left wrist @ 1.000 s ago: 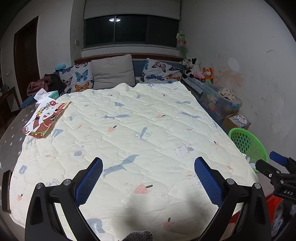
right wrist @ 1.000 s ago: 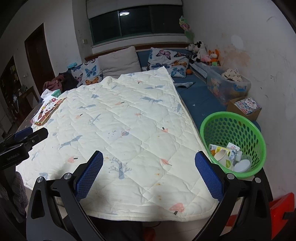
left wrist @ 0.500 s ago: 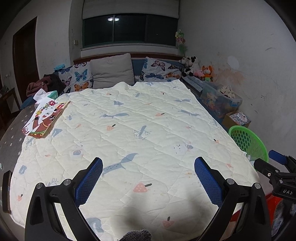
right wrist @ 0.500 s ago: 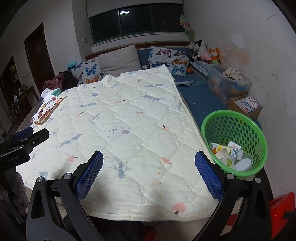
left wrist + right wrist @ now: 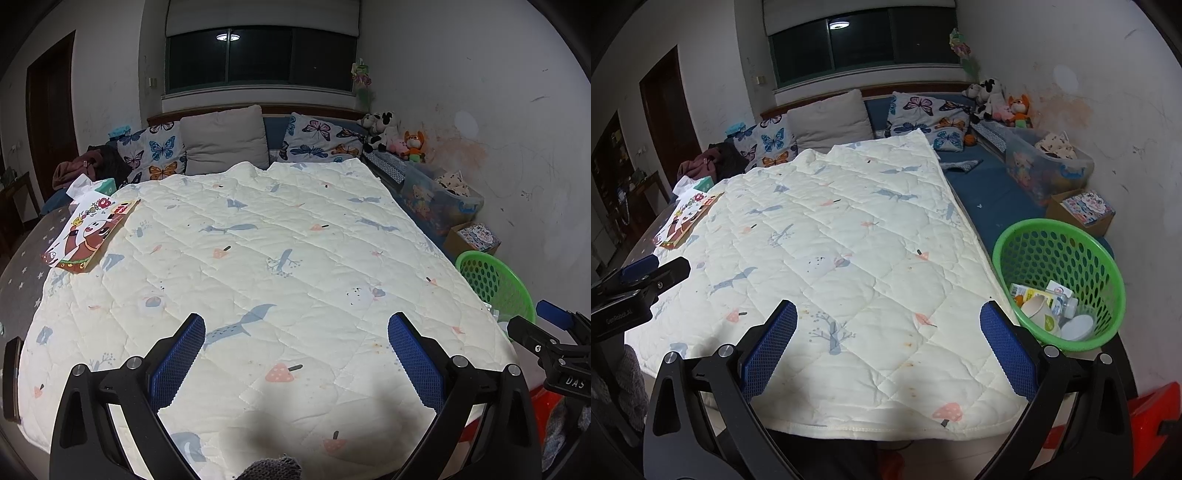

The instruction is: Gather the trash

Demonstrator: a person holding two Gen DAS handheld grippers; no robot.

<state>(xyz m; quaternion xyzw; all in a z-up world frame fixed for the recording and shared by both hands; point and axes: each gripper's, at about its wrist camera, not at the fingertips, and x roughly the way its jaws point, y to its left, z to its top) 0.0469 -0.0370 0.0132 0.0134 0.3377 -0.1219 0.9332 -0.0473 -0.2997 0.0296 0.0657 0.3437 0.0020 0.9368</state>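
Trash point(image 5: 1051, 308) sits in green basket point(image 5: 1060, 254) at the right side of the bed, on the blue mattress strip point(image 5: 990, 192) next to the quilt point(image 5: 849, 240): a paper cup, a yellow carton, a small bottle and a white lid, all piled at basket bottom. In left wrist view only the basket's upper rim point(image 5: 491, 280) shows past the quilt edge.

L hand-held gripper point(image 5: 295, 354) is spread wide, nothing between the blue pads, hovering above near end of quilt point(image 5: 258, 258). R hand-held gripper point(image 5: 888, 350) same: wide apart, holding nothing, above quilt's near right corner, basket just beside its right finger.

Quilt is cream w/ whale, mushroom and tree prints, lying flat. Picture book point(image 5: 92, 232) lies at quilt's far left edge, tissue box point(image 5: 105, 184) just behind it. Pillows at headboard: grey one point(image 5: 225, 140) between two butterfly ones. Plush toys point(image 5: 391, 136) in far right corner. Clear storage bin point(image 5: 1049, 166) and a cardboard box point(image 5: 1082, 210) along right wall behind basket. Red object point(image 5: 1148, 410) on floor, bottom right, can't tell what.
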